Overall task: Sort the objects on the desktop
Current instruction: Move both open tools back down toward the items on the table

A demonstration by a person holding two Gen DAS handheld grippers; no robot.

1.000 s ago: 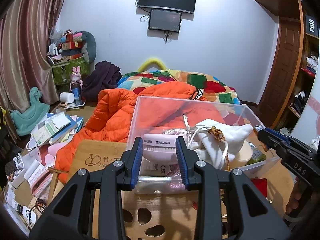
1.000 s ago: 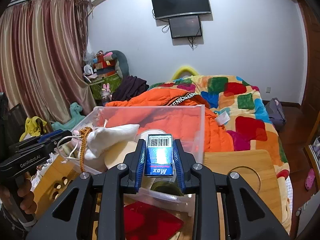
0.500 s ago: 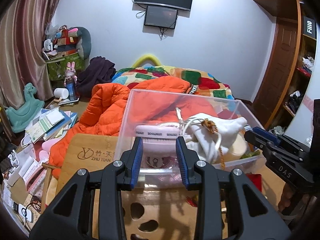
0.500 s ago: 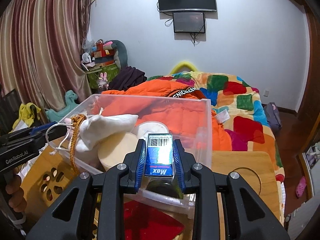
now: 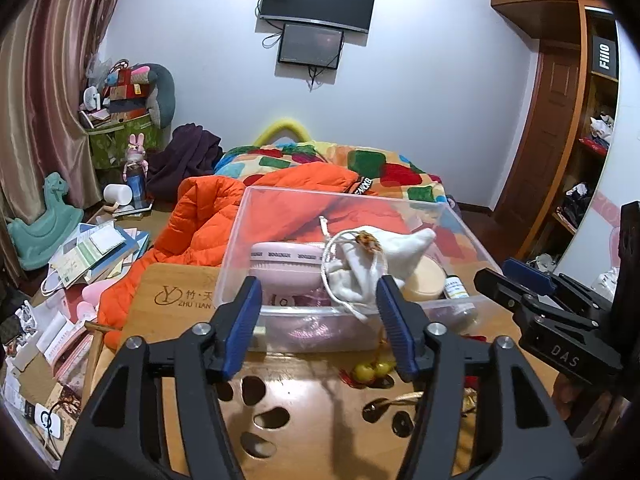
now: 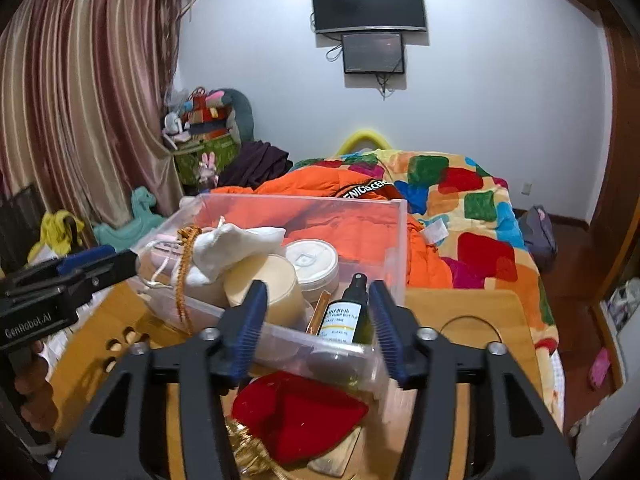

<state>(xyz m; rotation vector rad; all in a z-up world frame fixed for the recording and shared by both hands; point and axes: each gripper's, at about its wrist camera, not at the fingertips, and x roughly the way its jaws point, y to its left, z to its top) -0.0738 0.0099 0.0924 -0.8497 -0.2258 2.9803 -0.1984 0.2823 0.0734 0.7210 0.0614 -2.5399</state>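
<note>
Left tongs [image 5: 318,322] and right tongs [image 6: 316,326] both spread wide, empty, at near wall of clear bin [image 6: 280,340] on tabletop [image 5: 176,288]. Spray bottle [image 6: 347,312] upright inside.

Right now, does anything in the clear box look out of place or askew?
Yes. The white drawstring pouch lies heaped over the pink case, with its cord spilling over the front rim of the clear box.

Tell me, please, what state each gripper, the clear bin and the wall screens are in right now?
left gripper: open, holding nothing.
right gripper: open, holding nothing.
clear bin: lidless, partly filled.
spray bottle: upright in the bin, cap on.
white pouch: lying on the bin's contents, drawstring loose.
wall TV: dark.
small monitor: dark.
</note>
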